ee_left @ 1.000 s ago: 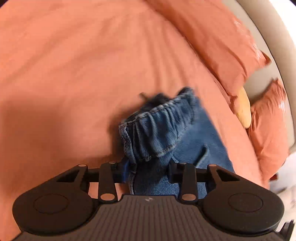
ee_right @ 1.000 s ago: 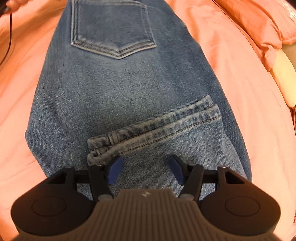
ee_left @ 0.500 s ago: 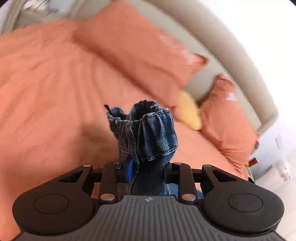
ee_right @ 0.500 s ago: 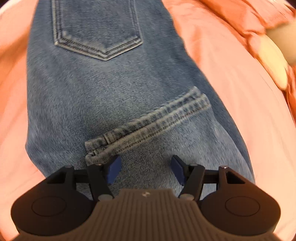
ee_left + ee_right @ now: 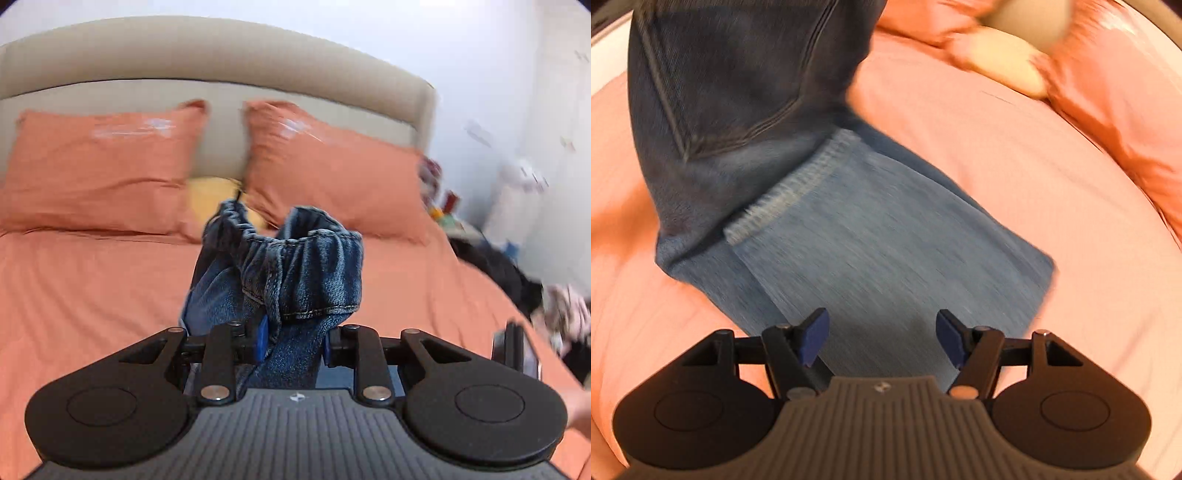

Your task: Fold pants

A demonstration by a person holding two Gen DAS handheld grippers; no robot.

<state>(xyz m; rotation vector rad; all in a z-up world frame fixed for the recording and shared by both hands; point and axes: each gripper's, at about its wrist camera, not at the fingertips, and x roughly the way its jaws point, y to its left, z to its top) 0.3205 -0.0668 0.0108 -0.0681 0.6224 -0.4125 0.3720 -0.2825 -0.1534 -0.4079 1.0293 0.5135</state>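
**Waistband Aloft on the Left, Right Gripper Opening Over the Denim**

The left gripper has the jeans clamped between its blue pads, jaws drawn in narrow with a thick bunch of denim squeezed between them. The gathered elastic waistband spills up and over the fingertips, standing clear of the orange bedsheet. Beyond it sit two orange pillows, a yellow cushion wedged between them, and the beige headboard behind. Off to the right edge of that view there is dark clutter beside the bed, too blurred to name.

Over to the right wrist camera: the right gripper points down at the bed, its jaws standing apart and opening as it goes. Nothing is pinched here; the pads hang above the cloth with the pale, inside-out-looking panel of the jeans spread flat on the sheet below them. A stitched hem crosses that panel diagonally. Above it, the darker part of the jeans, back pocket showing, rises up and out of the top of the frame, lifted off the bed. The picture is streaked with motion blur. A cushion and an orange pillow sit at upper right.
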